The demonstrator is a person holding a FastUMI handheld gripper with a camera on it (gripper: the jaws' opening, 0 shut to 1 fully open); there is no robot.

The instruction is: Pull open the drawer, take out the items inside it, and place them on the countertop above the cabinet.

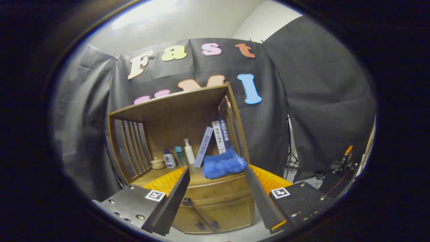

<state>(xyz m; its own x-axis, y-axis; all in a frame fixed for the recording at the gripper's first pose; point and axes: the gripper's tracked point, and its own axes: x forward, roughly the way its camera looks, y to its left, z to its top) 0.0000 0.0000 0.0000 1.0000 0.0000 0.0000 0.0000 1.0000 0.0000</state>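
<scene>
Ahead of the spread fingers, at about twelve o'clock, I had the cabinet (215, 205) with its drawer (218, 195) looking shut, its knob (186, 202) just inside the left finger at ten o'clock. The gripper (216, 178) was wide open and held nothing. On the countertop (198, 178) above lay a blue cloth (222, 165), with bottles (181, 155) at eleven. I judged a misaligned reach could slip off the small knob, or items set down could knock the bottles over.

Open gap between claw (216, 174) and drawer (215, 195).
</scene>
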